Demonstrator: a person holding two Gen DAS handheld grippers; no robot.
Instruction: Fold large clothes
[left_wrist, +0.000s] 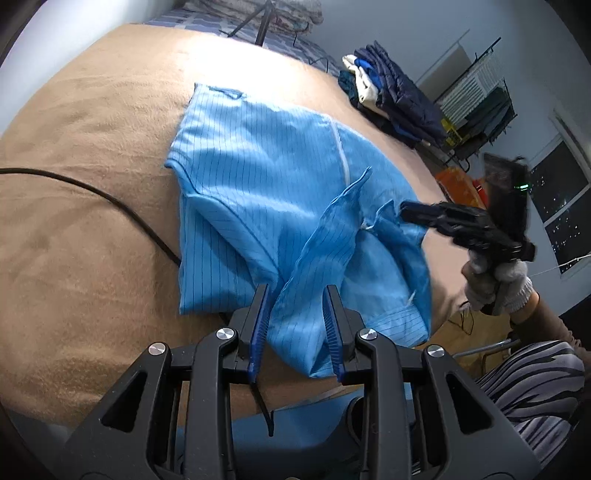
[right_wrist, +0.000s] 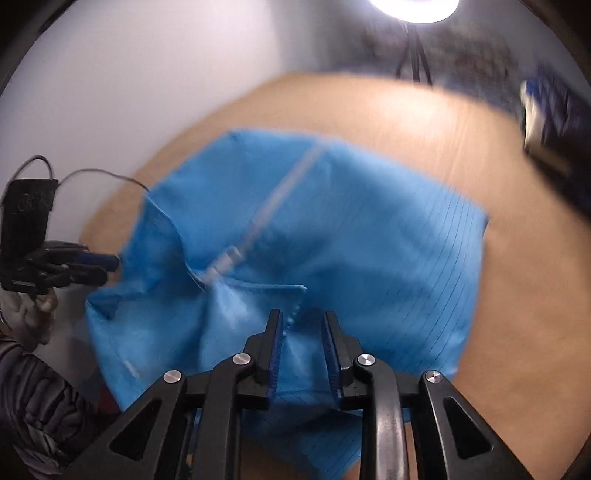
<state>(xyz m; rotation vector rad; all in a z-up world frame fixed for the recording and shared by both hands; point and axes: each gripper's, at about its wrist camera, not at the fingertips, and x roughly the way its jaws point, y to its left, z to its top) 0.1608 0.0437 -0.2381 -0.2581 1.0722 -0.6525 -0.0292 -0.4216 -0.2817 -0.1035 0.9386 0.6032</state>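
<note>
On the tan blanket (left_wrist: 92, 184), near its middle: one blue striped garment (left_wrist: 258, 192), partly folded, near edge lifted off the surface. Step in hand, as I judge it: carrying the near edge over for a fold. Left gripper (left_wrist: 297, 317): fingers pinching a fabric strip at the garment's near edge. Right gripper (right_wrist: 301, 343): fingers narrowed around a fold at the near hem; whether they press, cannot tell (blur). Next move calls for both hands travelling together and laying the edge flat. Count: one garment, two grippers, one pile of dark clothes (left_wrist: 391, 96) beyond the garment, one black cable (left_wrist: 110, 199).
</note>
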